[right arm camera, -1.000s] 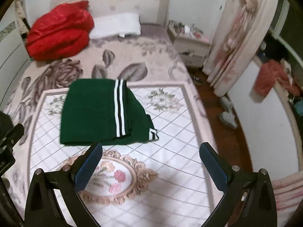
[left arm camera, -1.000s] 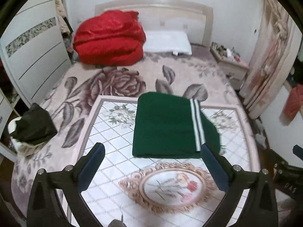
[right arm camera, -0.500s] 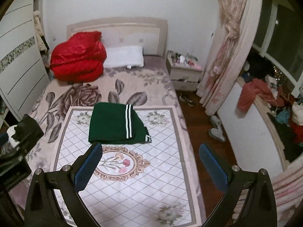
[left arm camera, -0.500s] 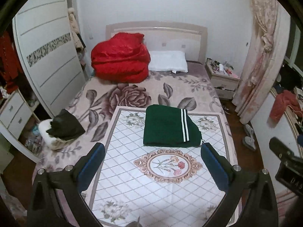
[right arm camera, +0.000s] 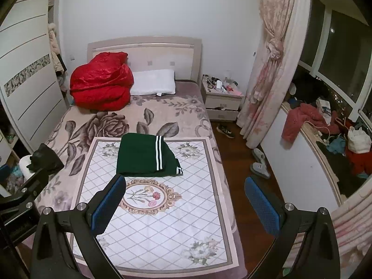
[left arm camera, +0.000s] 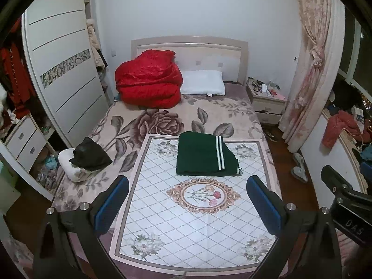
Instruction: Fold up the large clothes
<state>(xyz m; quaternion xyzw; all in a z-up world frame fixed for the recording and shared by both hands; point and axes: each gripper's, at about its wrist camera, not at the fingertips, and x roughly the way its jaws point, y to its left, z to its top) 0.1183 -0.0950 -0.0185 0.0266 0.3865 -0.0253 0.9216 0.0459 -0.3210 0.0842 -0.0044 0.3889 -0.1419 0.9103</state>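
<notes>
The dark green garment (left arm camera: 204, 157) (right arm camera: 145, 157) lies folded into a compact, roughly rectangular bundle on the far part of the white diamond-patterned mat (left arm camera: 193, 218) that covers the near half of the bed. Two white stripes run along its right side, from the far edge to the near one. A small corner with white trim sticks out at its near right

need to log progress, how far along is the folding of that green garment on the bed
Looks done: the green garment lies as a compact folded rectangle on the white mat. In hand: nothing; the left gripper and right gripper are both open and well clear of it. Left: no unfolded clothes show on the mat.
</notes>
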